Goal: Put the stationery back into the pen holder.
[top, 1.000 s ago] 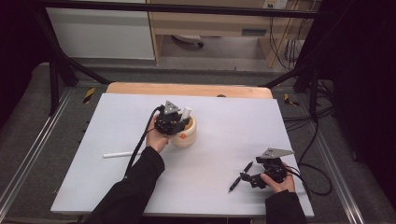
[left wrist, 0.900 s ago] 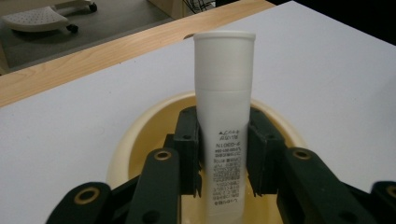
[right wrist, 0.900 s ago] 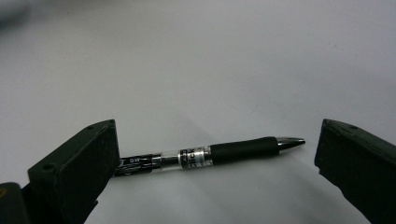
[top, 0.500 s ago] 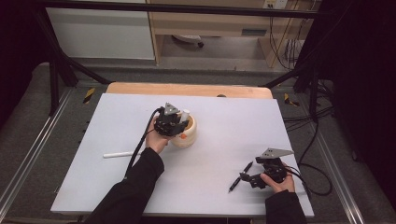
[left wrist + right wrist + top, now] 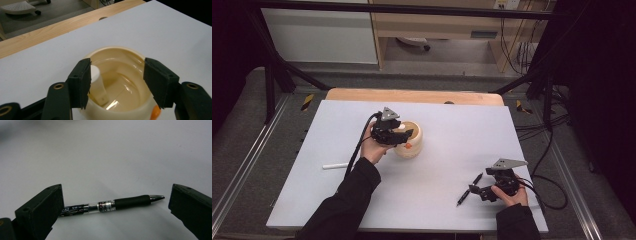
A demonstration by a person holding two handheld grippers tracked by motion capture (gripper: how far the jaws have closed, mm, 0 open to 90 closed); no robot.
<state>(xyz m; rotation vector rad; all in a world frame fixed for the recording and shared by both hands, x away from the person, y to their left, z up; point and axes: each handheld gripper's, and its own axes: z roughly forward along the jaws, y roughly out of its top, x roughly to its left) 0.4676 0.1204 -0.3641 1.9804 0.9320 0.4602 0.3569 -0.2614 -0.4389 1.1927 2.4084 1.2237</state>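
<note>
While lying flat, pen (image 5: 110,206) points tip toward right jaw.

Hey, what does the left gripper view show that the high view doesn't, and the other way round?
Left gripper view alone: the inside of the cream cup, with a white stick leaning in it between the left tongs, which are open. High view alone: the right tongs open around a black pen, and another white stick lying on the table. Both: the cup, left tongs and white tabletop.
</note>
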